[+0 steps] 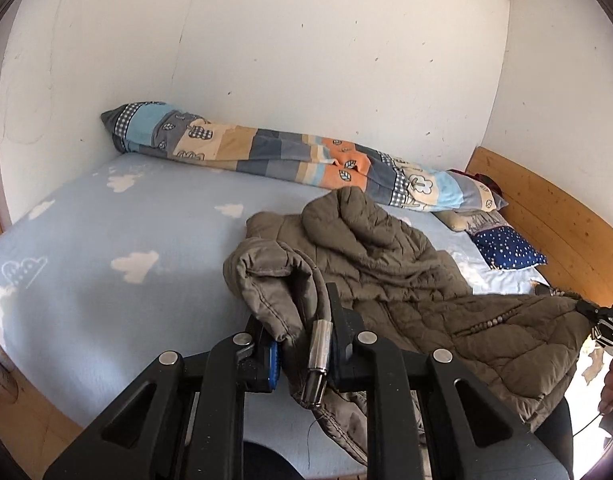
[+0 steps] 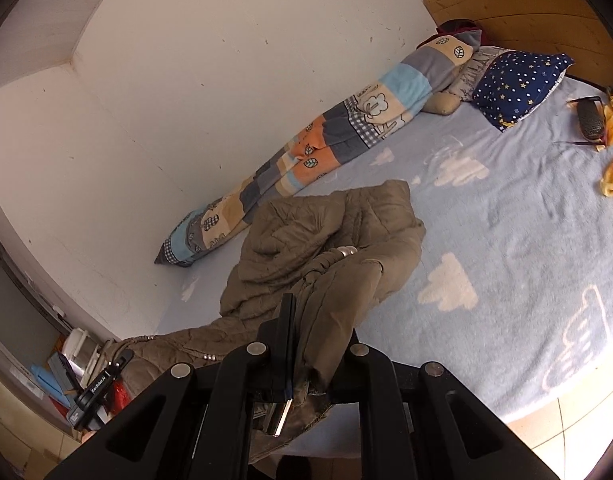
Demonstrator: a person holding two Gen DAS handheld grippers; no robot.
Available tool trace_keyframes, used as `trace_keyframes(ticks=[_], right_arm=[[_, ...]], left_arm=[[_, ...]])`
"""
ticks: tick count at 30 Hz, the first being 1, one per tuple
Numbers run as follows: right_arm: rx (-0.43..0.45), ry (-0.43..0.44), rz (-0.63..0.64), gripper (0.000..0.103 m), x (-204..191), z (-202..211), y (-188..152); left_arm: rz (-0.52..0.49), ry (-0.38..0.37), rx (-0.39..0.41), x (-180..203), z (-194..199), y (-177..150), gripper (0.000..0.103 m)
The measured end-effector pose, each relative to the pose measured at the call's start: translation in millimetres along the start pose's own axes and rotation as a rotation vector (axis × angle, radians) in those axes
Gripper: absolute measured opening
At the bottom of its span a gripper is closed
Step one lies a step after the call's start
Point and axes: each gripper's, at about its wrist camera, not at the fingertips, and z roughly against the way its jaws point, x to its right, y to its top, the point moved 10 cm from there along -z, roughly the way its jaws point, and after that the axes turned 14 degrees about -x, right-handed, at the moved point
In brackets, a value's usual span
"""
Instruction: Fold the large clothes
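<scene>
Left gripper (image 1: pixel 302 344): jaws clamped on the hem of the coat (image 1: pixel 386 264). A fold of olive quilted fabric and a metal cord end (image 1: pixel 318 356) sit pinched between the fingers, and the cloth bunches up just ahead of them.

Right gripper (image 2: pixel 306 344): jaws likewise clamped on the coat (image 2: pixel 326 248), with an edge of fabric pressed between the fingers and a metal cord end (image 2: pixel 280 416) hanging below them.

The coat's near edge is held off the bed (image 1: pixel 106 240) between the two grippers. The rest runs forward from the fingers and lies rumpled on the blue, cloud-printed sheet, its far end close to the rolled patchwork quilt (image 1: pixel 266 152) along the wall.

In the left wrist view the right gripper (image 1: pixel 602 324) shows at the right edge, at the coat's other corner. A starred blue pillow (image 2: pixel 518 84) lies by the wooden headboard (image 2: pixel 506 4), well apart from the coat.
</scene>
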Motion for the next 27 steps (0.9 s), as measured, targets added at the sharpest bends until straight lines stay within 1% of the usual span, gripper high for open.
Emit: trace_keyframes(ticks=[5, 11, 19, 27], right_arm=[[0.013, 0.025, 0.0, 0.011, -1, 0, 23], [0.024, 0.052, -0.007, 0.011, -1, -5, 53], [0.032, 0.044, 0.018, 0.011, -7, -20, 99], [0.038, 0.021, 0.024, 0.011, -6, -47, 146]], left_arm=[[-0.005, 0.014, 0.03, 3, 1, 24, 0.018], [0.003, 0.022, 0.055, 3, -6, 51, 0.018], [-0.002, 0.043, 0.079, 4, -27, 93, 0.018], [0.0, 0.066, 0.074, -2, -59, 131, 0.018]])
